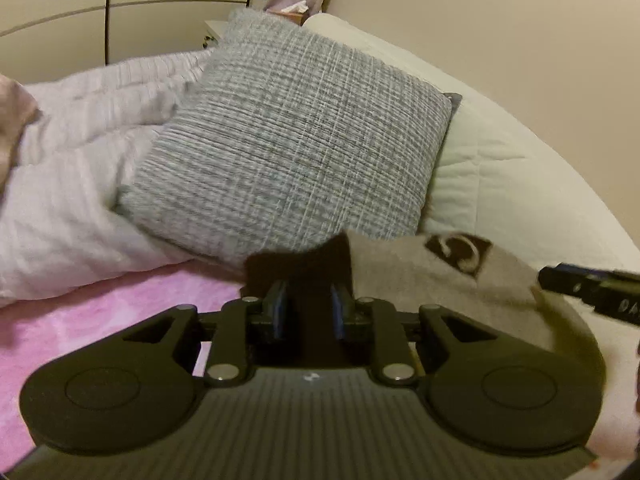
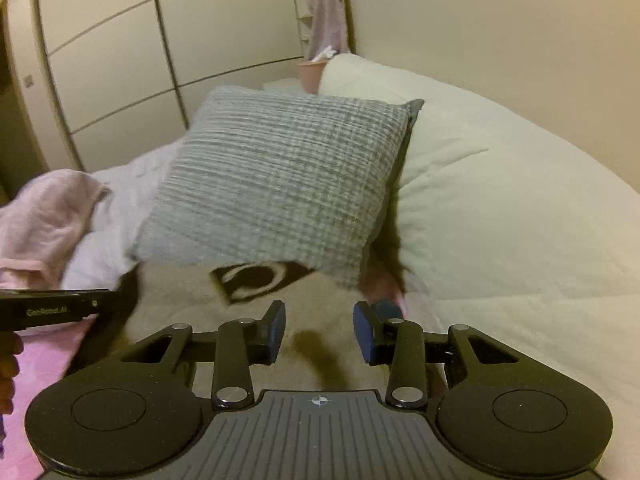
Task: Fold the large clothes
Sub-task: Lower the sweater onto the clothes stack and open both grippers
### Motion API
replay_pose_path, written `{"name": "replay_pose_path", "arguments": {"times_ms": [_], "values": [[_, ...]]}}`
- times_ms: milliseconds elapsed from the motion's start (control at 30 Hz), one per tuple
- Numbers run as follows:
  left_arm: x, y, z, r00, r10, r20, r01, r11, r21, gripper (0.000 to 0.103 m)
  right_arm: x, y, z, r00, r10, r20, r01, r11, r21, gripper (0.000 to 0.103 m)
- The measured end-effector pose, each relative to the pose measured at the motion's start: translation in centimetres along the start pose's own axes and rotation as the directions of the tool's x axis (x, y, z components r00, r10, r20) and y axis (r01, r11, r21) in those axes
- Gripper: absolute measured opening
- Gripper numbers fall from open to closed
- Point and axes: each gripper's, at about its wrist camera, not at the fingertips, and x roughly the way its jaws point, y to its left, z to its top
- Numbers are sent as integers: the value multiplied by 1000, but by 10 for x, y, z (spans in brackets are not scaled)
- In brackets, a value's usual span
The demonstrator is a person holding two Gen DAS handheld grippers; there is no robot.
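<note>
The left gripper (image 1: 308, 304) had its blue pads clamped on a dark, fuzzy edge of the garment (image 1: 436, 276), a soft beige knit with a dark brown patch bearing a pale looped motif. The garment lay spread on the bed's fluffy pink blanket (image 1: 80, 320), just in front of a square, coarsely woven grey cushion (image 1: 288, 144). The right gripper (image 2: 320, 330) hung over the beige cloth with its jaws apart; whether the right pad touched fabric was hard to tell through the blur. A quilted cream duvet (image 2: 500, 200) lay rumpled beside the cushion.
</note>
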Motion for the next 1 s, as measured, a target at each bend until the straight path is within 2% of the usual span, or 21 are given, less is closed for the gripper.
{"name": "replay_pose_path", "arguments": {"times_ms": [200,267,333,400,467,533,600,667,733,933,1000], "values": [[-53,-14,-37,999,7,-44,-8,999,-36,19,-48,25,-40,998,23,-64,-25,999,-31,35],[-52,-19,-50,997,10,-76,-12,999,-33,22,-43,34,-55,995,15,-101,-22,997,-70,35],[-45,-21,-57,995,34,-95,-38,999,-39,22,-29,37,-66,990,-41,-136,25,993,-114,35],[-44,-22,-53,993,42,-108,-49,997,-59,22,-23,38,-64,986,-71,-153,50,989,-140,35],[-51,-26,-46,993,57,-106,-64,996,-63,24,-33,39,-53,988,-60,-141,43,992,-121,36],[-63,-31,-41,990,81,-117,-86,995,-42,35,-44,39,-46,991,-29,-131,16,995,-97,38],[-78,-38,-37,988,103,-114,-106,994,-26,39,-60,39,-42,991,-8,-134,-1,998,-67,46],[-96,-44,-33,987,118,-113,-122,992,-25,50,-76,41,-40,989,10,-147,-16,999,-40,57],[-115,-51,-30,986,130,-105,-134,991,-29,65,-90,43,-38,988,29,-150,-32,999,-14,61],[-174,-72,-32,985,144,-92,-144,990,4,84,-136,53,-32,985,81,-153,-77,997,31,67],[-191,-78,-36,987,137,-86,-136,991,13,86,-154,57,-33,985,91,-146,-85,995,42,67]]}}
